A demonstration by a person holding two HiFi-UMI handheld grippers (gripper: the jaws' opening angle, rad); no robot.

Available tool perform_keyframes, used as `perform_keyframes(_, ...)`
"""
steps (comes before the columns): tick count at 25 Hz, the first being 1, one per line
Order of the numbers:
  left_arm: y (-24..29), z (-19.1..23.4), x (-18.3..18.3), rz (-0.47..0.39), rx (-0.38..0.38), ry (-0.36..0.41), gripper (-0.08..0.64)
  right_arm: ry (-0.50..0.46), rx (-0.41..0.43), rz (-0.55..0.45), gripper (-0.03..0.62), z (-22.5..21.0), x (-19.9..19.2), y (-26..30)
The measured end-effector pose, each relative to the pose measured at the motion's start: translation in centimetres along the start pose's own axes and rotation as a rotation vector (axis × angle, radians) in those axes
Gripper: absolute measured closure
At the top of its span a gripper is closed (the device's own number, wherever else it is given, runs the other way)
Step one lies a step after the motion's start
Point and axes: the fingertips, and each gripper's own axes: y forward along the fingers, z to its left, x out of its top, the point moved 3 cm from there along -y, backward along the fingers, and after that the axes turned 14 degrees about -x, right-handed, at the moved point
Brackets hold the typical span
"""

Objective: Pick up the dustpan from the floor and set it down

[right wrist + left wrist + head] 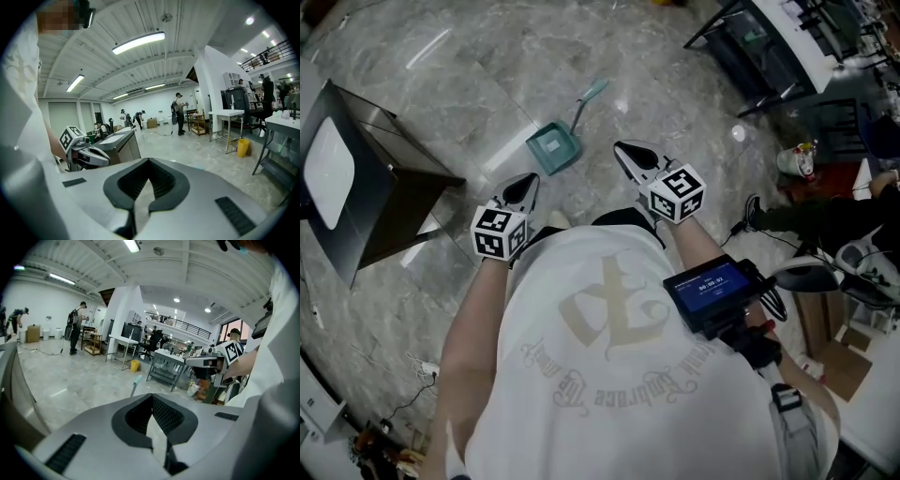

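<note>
Now my left hand-held gripper [523,190] and my right hand-held gripper [634,157] are both closed and empty, while the teal dustpan [555,148] lies on the floor [459,84] ahead, apart from both.

A dark cabinet [384,202] stands on a grey marble floor [469,84], with a yellow bin [242,146] beside a white table [227,112].

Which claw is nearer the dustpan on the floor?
Left, by the head view: the left claw hangs just below the dustpan, the right claw farther off to its right.
</note>
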Motion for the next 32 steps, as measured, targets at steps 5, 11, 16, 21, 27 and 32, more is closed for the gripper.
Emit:
perform_keyframes(5,-0.6,0.8,0.0,-0.007,0.008,-0.017,0.548,-0.010,0.013,0.016,0.577,0.5,0.2,1.2)
perform_keyframes(11,-1.6,0.7,-0.2,-0.013,0.040,-0.037,0.548,-0.018,0.053,0.031,0.577,1.5,0.0,2.2)
perform_keyframes(16,-1.9,2.0,-0.9,-0.009,0.075,-0.079,0.549,-0.039,0.108,0.062,0.577,2.0,-0.5,4.8)
perform_keyframes(21,-1.9,2.4,-0.5,-0.018,0.103,-0.107,0.549,-0.070,0.153,0.082,0.577,1.7,0.0,6.8)
perform_keyframes(27,-1.0,3.1,-0.3,-0.023,0.133,-0.154,0.548,-0.107,0.209,0.150,0.577,0.8,-0.7,9.0)
perform_keyframes(32,0.5,3.9,0.1,-0.019,0.154,-0.203,0.548,-0.127,0.238,0.227,0.577,-1.5,-2.2,11.1)
